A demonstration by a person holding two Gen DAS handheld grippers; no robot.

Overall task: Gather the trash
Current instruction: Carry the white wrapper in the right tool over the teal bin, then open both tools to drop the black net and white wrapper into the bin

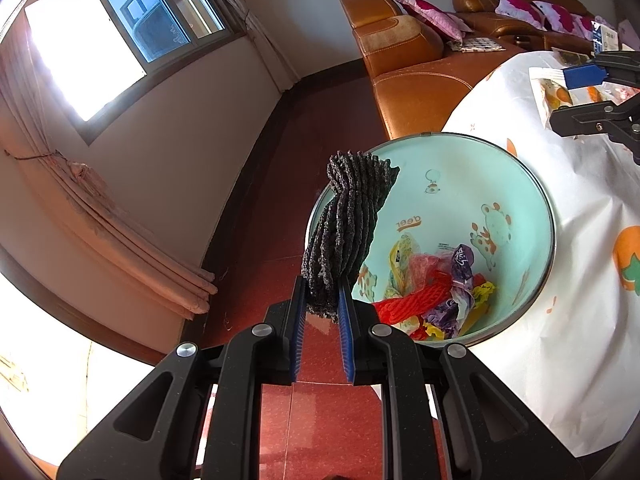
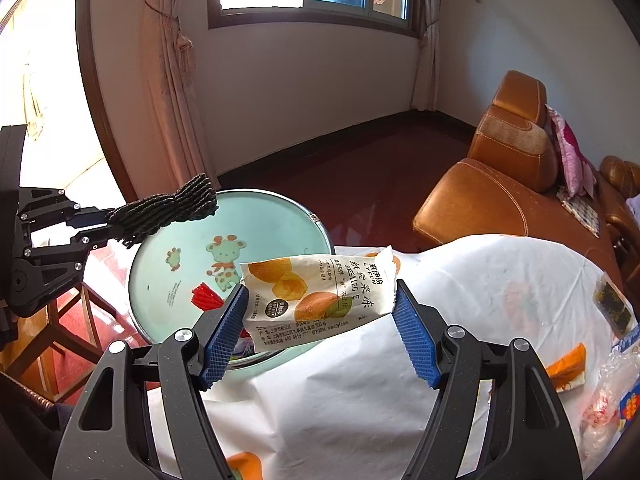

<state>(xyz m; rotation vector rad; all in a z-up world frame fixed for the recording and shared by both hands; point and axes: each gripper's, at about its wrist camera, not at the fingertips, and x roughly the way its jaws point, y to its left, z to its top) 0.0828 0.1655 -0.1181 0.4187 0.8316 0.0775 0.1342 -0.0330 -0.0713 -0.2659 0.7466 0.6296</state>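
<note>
the bench (image 2: 360,392) fills the lower right of the right view, the bin (image 1: 460,184) at its edge. the left tongs (image 1: 322,312) pinch a dark pad (image 1: 352,216) over the bin's rim; the right tongs (image 2: 320,328) grip a wrapper (image 2: 316,296) wide, frame centre. dropping step: next, i judge, each opens over the bin.

I see the bin (image 2: 224,248) just ahead-left of my right gripper (image 2: 320,320), table (image 2: 460,300) beneath, sofa (image 2: 500,184) beyond.
</note>
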